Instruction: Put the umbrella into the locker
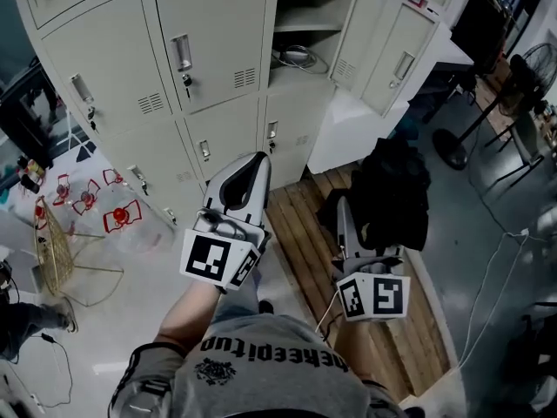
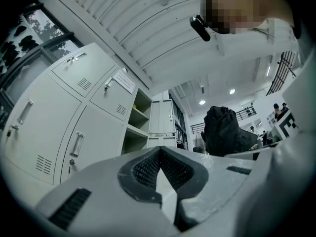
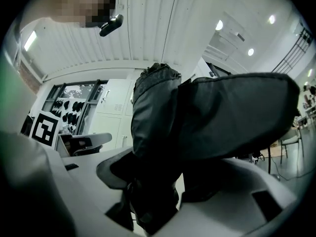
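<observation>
Head view looks down on a slatted wooden platform (image 1: 305, 242) laid over grey floor (image 1: 130, 268), with a bank of pale metal lockers (image 1: 209, 42) ahead. 1 compartment (image 1: 306, 26) stands open, a tangle on its shelf too small to identify. Left gripper (image 1: 258, 164) is raised toward the lockers, jaws closed together, nothing between them. Right gripper (image 1: 344, 212) is clamped on the black umbrella (image 1: 392, 190), held beside the platform, well short of the lockers. Bunched fabric buries the jaw tips; no handle can be made out.
</observation>
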{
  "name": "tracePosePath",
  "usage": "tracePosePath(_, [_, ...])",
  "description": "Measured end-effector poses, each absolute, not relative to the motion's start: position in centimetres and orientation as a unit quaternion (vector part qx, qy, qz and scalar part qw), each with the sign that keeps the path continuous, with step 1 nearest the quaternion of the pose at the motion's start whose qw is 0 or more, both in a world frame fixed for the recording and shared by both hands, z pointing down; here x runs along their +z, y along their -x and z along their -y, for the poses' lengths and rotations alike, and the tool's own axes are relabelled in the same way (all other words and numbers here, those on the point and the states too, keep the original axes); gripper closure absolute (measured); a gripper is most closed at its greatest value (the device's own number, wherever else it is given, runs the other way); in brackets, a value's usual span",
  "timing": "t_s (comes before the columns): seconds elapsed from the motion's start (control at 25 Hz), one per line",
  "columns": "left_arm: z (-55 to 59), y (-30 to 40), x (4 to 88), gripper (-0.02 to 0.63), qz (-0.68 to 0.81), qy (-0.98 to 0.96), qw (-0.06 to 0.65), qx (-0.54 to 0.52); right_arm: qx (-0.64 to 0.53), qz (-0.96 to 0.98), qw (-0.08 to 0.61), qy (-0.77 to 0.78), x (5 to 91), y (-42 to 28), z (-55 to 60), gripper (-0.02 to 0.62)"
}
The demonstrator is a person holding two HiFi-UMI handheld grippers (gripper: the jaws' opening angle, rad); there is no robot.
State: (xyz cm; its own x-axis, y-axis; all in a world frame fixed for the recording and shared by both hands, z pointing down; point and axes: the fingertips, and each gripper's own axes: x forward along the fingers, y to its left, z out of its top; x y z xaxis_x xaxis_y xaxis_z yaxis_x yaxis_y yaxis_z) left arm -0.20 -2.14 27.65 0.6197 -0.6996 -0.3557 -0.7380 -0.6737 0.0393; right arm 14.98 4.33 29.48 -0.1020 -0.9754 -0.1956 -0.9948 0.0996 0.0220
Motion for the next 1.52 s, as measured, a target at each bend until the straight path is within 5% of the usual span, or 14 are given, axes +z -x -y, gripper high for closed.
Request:
tracePosePath(0.6, [17.8, -5.5, 26.8, 0.603, -0.360, 0.913, 0.073, 0.179, 0.077, -0.723, 0.057, 0.685, 29.3, -19.0, 10.8, 0.336])
tracePosePath(1.52, [35.9, -4.5, 25.8, 0.603, -0.354, 0.913, 0.087, 0.183, 0.076, -0.737, 0.044, 0.670, 28.3, -17.8, 31.6, 0.333])
